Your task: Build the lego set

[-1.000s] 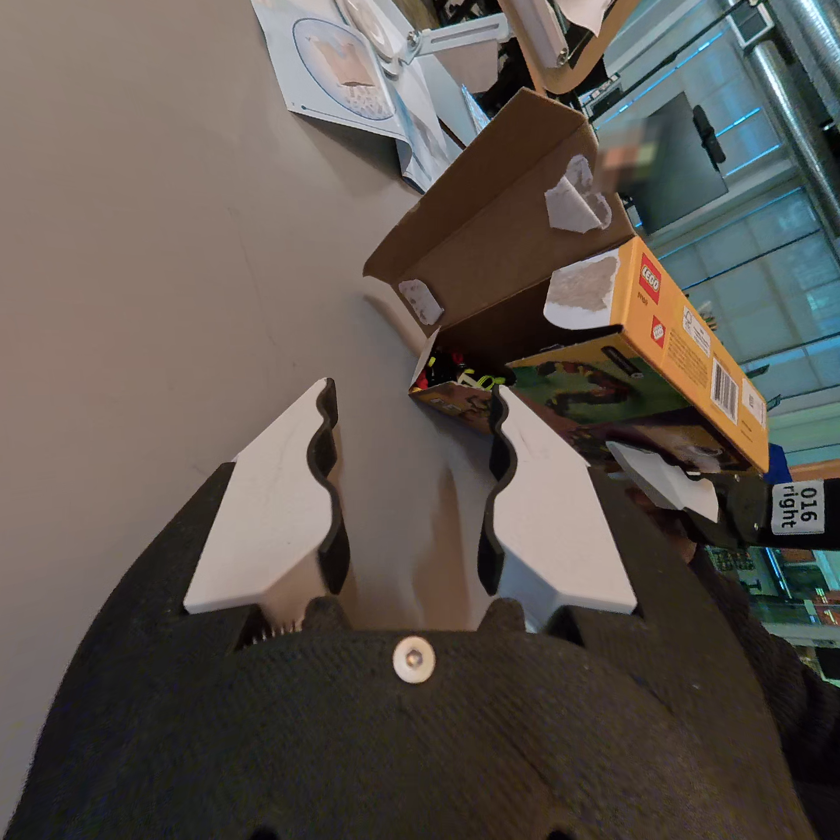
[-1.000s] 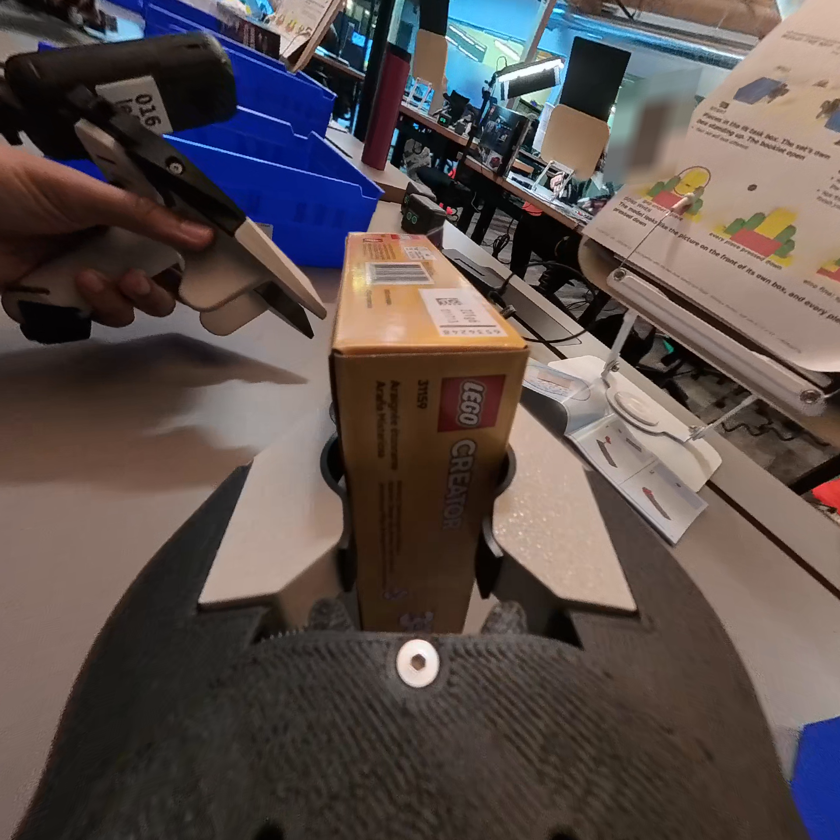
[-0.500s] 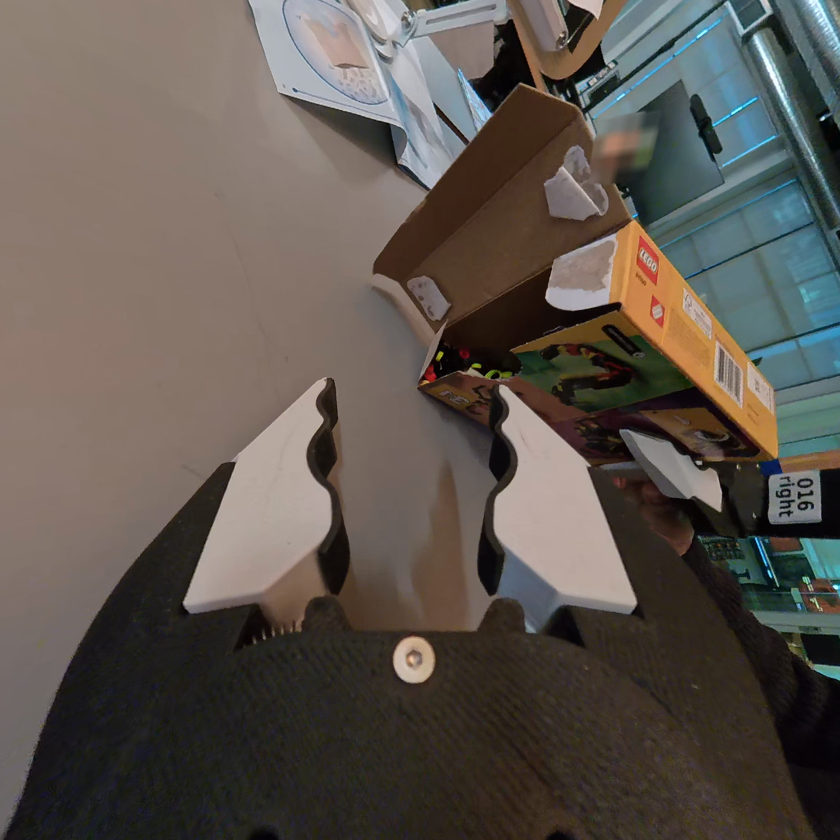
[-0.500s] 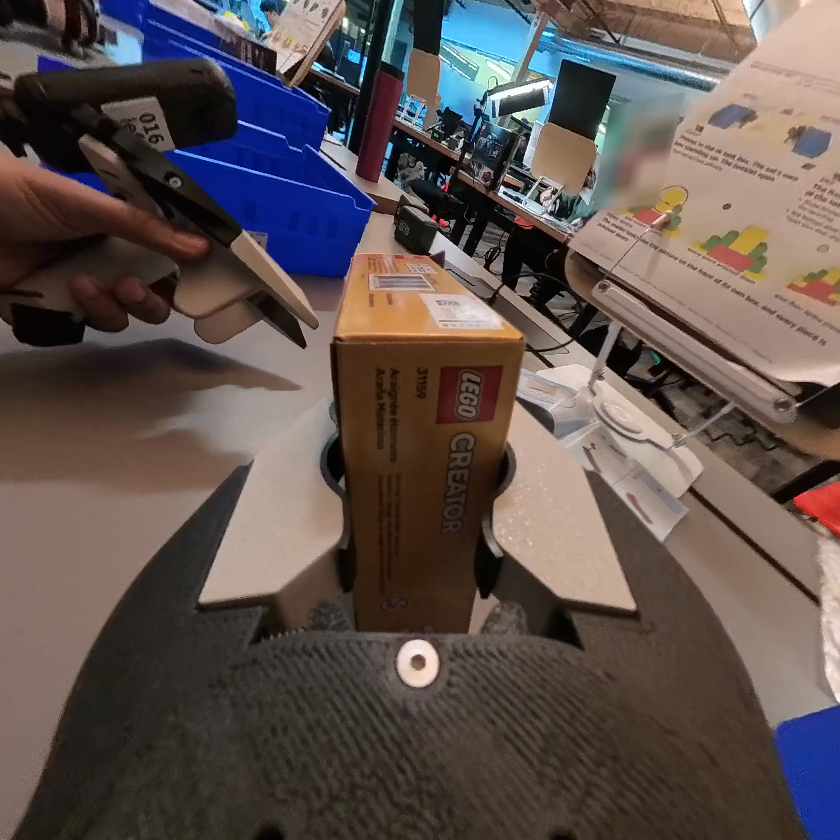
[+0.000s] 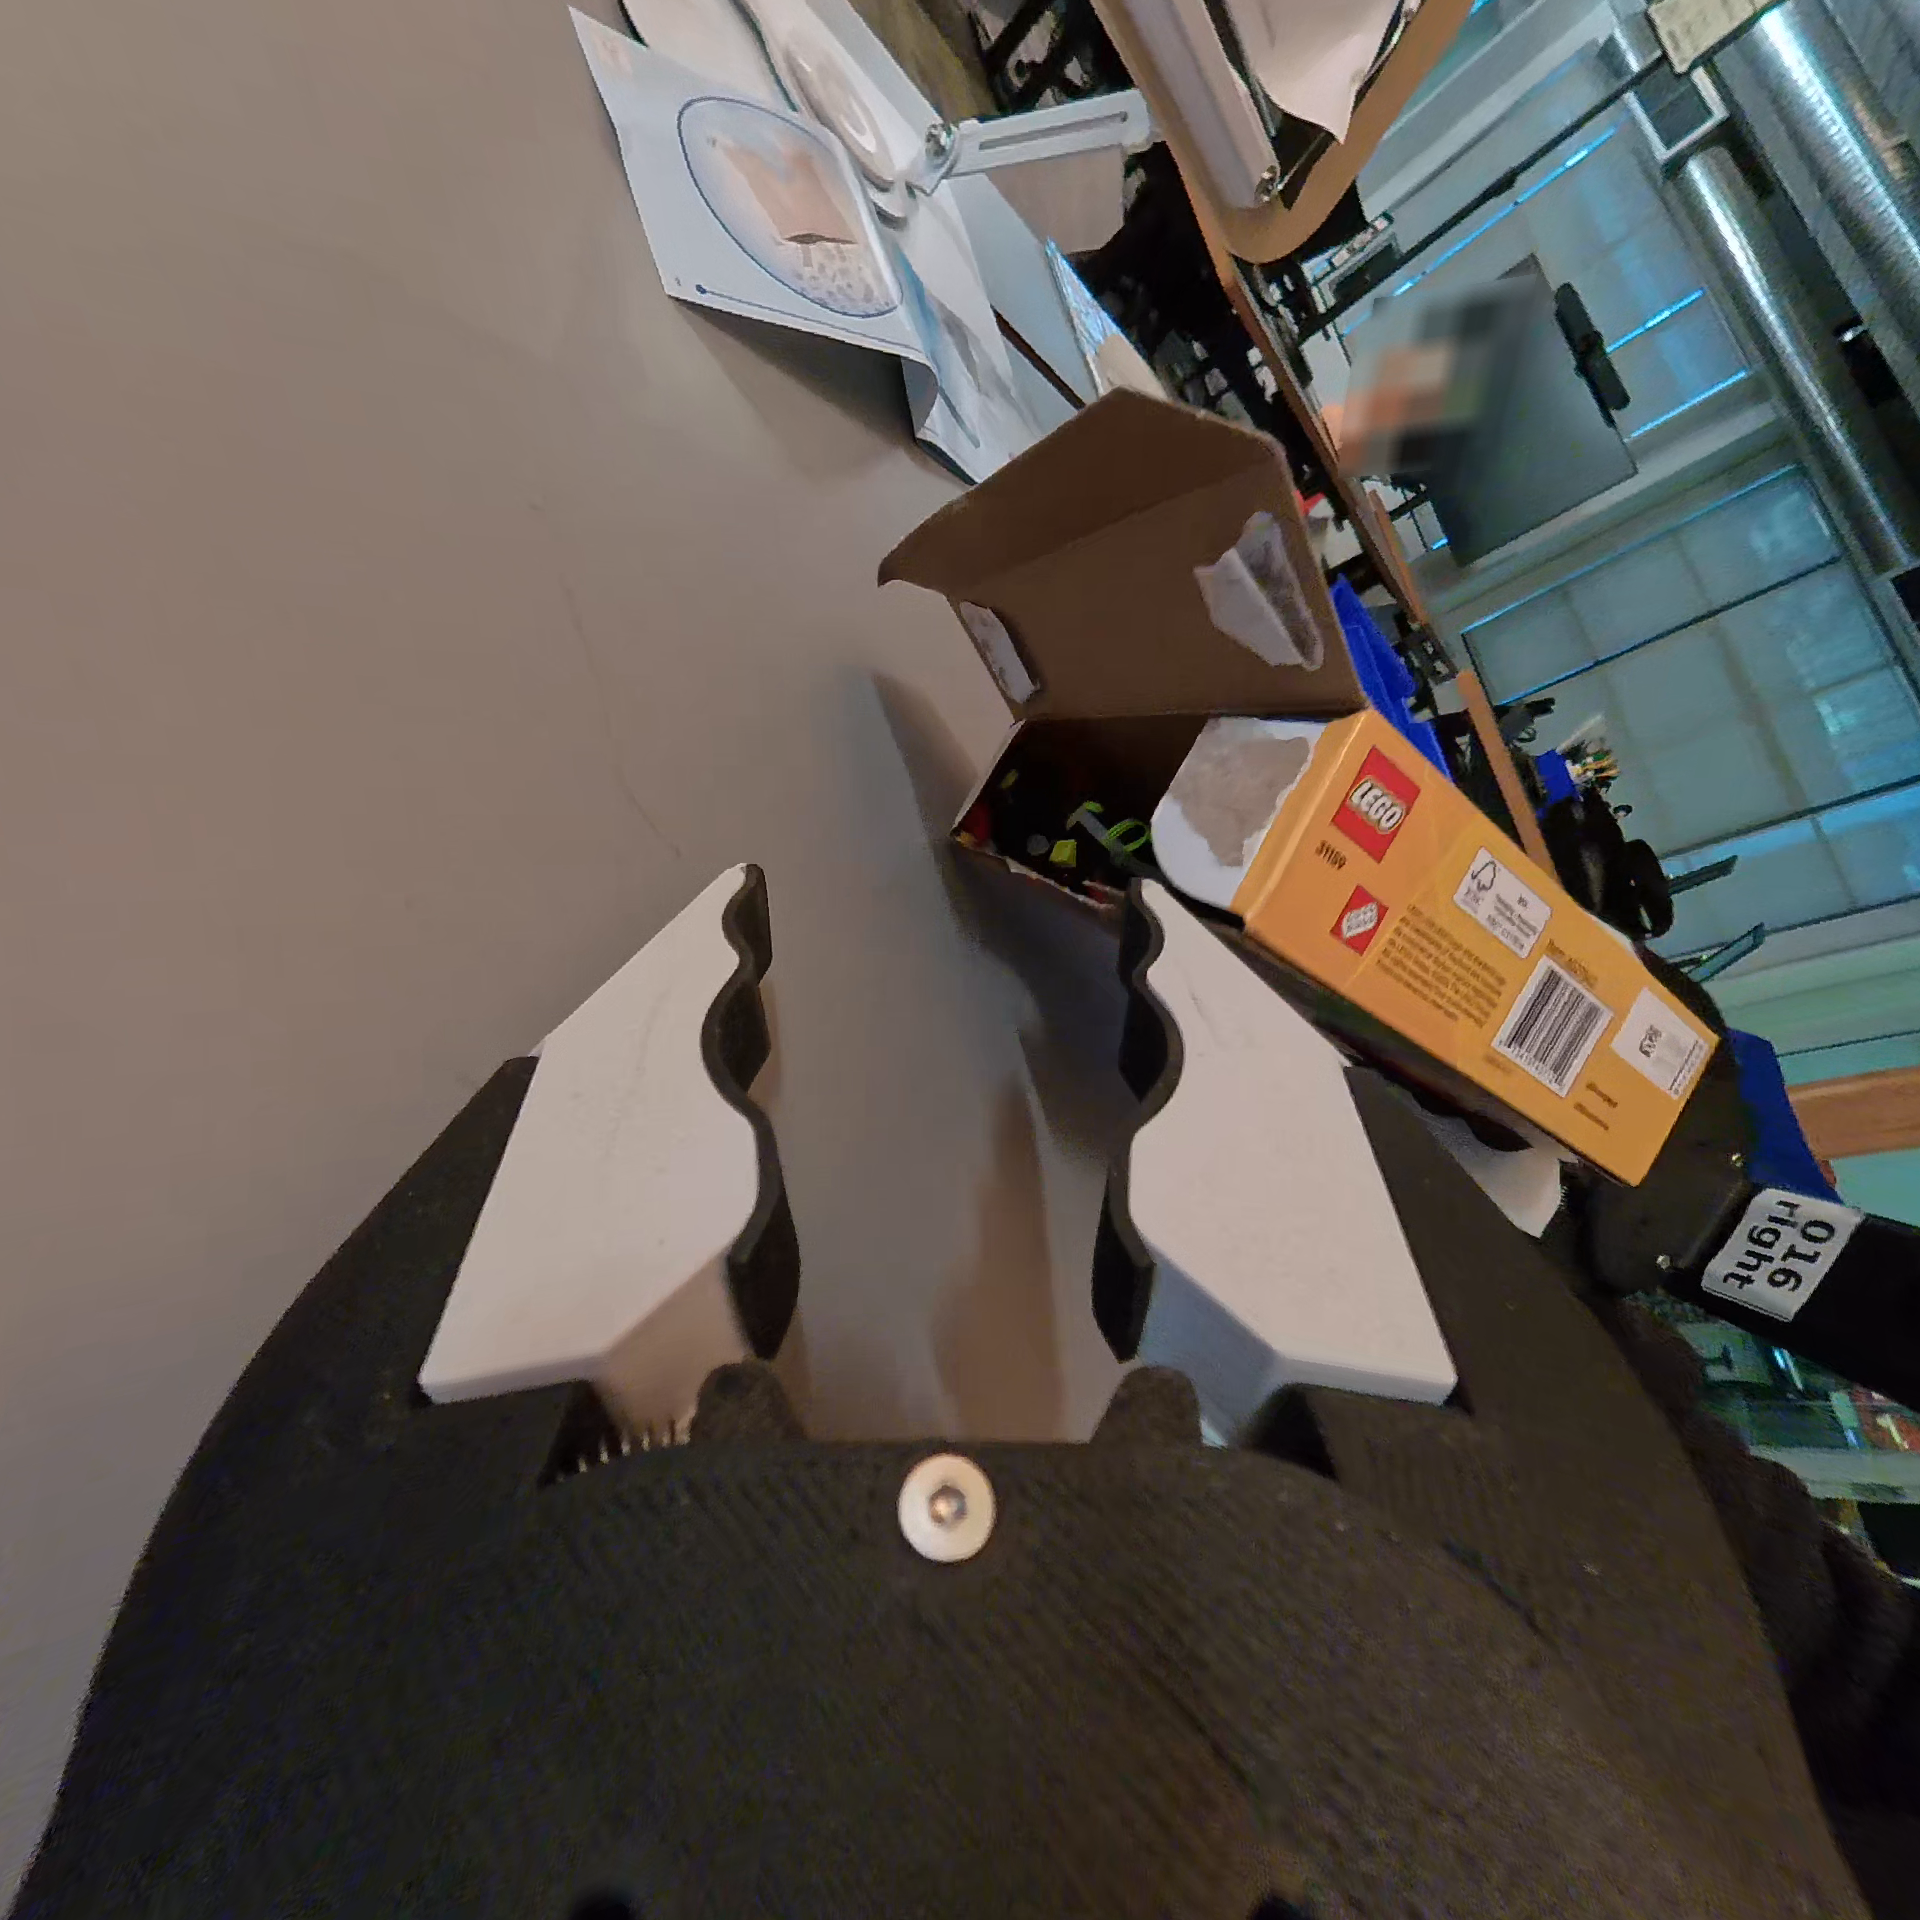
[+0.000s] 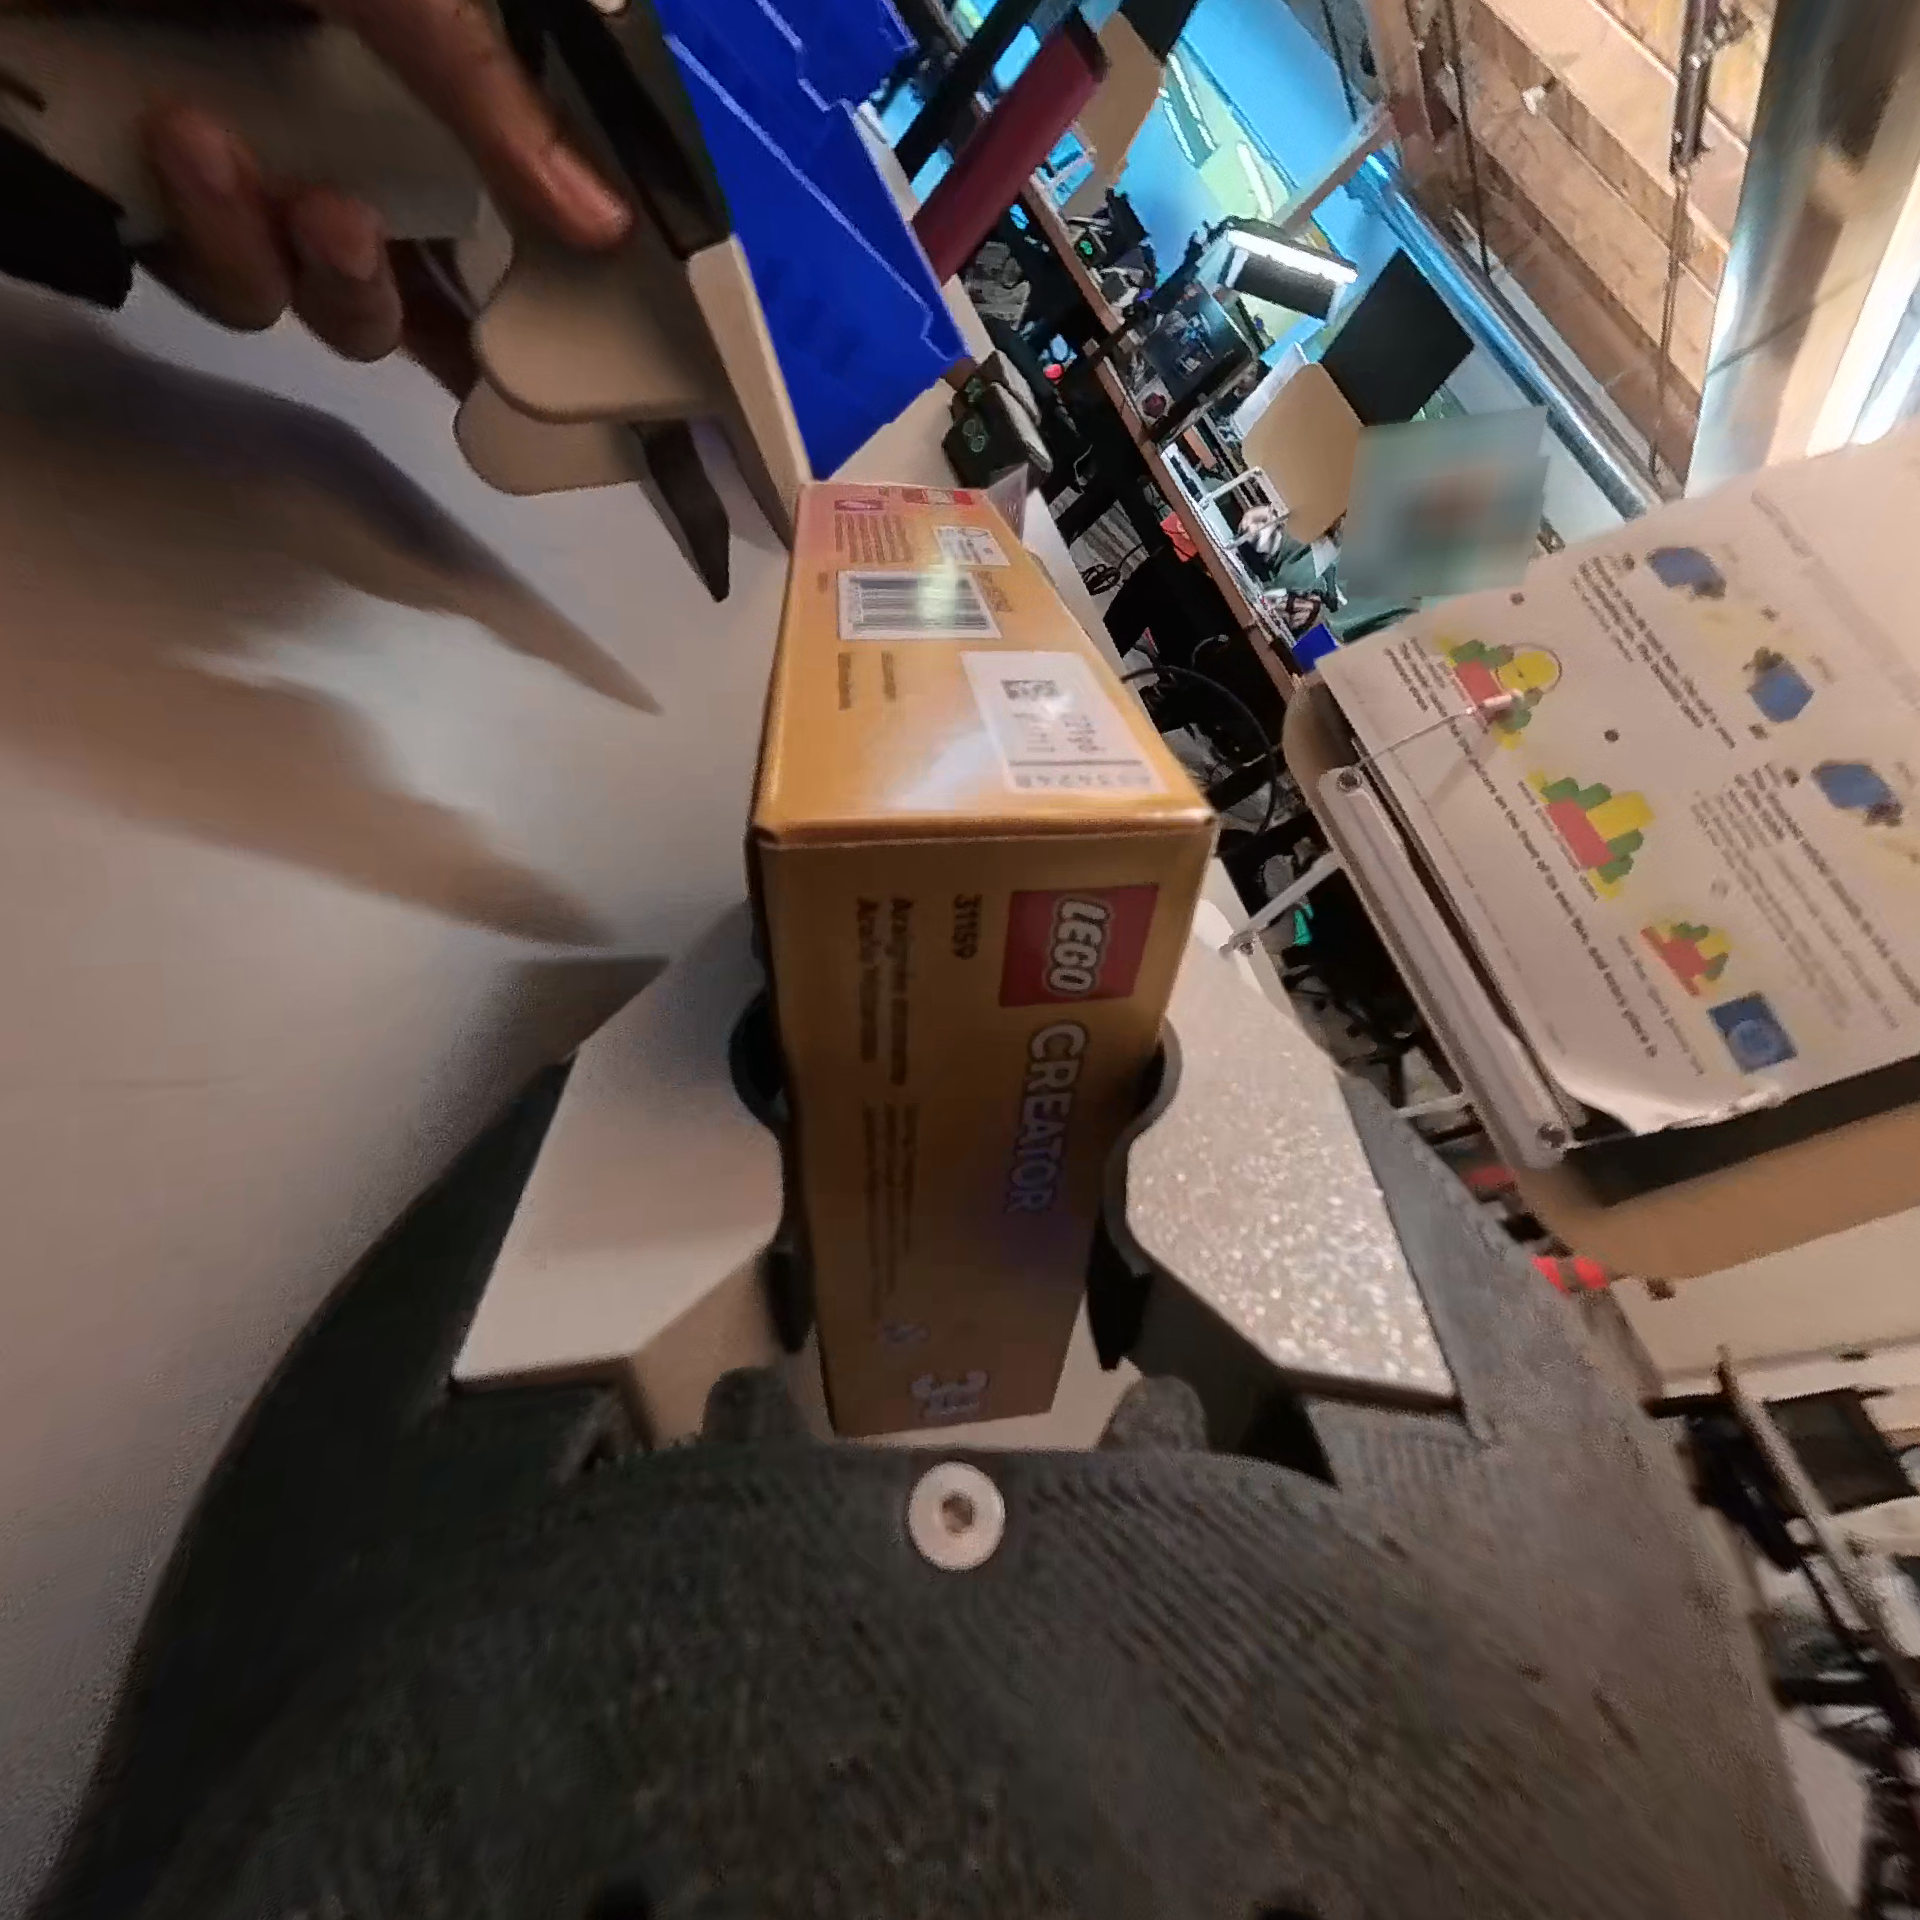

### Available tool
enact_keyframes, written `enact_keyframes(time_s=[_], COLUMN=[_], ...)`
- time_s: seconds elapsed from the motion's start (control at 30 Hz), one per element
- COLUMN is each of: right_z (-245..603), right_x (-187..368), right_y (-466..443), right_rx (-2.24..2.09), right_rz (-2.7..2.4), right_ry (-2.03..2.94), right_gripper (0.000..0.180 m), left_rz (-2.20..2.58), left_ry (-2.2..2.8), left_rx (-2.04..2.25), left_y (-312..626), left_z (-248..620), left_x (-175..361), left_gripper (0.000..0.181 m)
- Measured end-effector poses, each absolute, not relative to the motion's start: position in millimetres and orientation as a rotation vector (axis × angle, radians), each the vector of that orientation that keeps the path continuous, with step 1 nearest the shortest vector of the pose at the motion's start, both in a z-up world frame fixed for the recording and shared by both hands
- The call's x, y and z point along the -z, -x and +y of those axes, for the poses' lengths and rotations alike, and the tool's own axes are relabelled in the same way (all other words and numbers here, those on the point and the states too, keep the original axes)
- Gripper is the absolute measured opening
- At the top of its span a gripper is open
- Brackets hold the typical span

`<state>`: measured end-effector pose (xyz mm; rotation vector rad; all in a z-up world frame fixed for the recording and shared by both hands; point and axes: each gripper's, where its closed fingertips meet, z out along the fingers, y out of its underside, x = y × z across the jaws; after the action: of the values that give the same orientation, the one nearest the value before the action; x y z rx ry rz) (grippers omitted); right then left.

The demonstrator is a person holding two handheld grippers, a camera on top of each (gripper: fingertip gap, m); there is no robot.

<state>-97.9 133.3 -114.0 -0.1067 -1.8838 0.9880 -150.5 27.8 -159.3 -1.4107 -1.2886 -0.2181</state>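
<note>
**Me:** My right fingers (image 6: 961, 1174) are clamped on the closed end of the box (image 6: 977, 935), one pad on each broad face. I'm holding it off the desk (image 5: 312, 520), far end tipped down.

**Partner:** And the left?

**Me:** Left fingers (image 5: 940, 1049) spread wide, nothing between them, hovering just beside the box's open mouth.

**Partner:** How far along are we?

**Me:** Barely started, I'd say. The flap (image 5: 1122, 561) is folded back, torn tape patches on it, and the pieces (image 5: 1070, 831) sit inside: dark bits, some green. Nothing's out on the desk, nothing's joined. Emptying, sorting and all the building remain.

**Partner:** The box itself?

**Me:** Yellow cardboard, long and slim, barcode on its narrow side. Booklet (image 5: 790, 208) lies farther off.
</note>
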Motion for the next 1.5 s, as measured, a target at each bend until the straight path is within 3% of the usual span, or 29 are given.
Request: enact_keyframes(time_s=[0.03, 0.33, 0.9, 1.5], right_z=[132, 121, 126, 133], right_x=[115, 139, 151, 148], right_y=[97, 92, 100, 102], right_rx=[-0.957, -0.59, -0.358, -0.314], right_rz=[-1.891, -1.858, -1.821, -1.774], right_ry=[0.065, -0.375, -0.595, -0.623], right_gripper=[0.062, 0.061, 0.061, 0.061], left_rz=[-1.287, -1.37, -1.585, -1.621], left_ry=[1.417, 1.439, 1.514, 1.406], left_rx=[0.213, 0.108, -0.04, -0.092], left_y=[150, 165, 174, 184], left_z=[28, -2, -33, -48], left_x=[160, 168, 198, 190], left_gripper=[0.066, 0.065, 0.069, 0.073])
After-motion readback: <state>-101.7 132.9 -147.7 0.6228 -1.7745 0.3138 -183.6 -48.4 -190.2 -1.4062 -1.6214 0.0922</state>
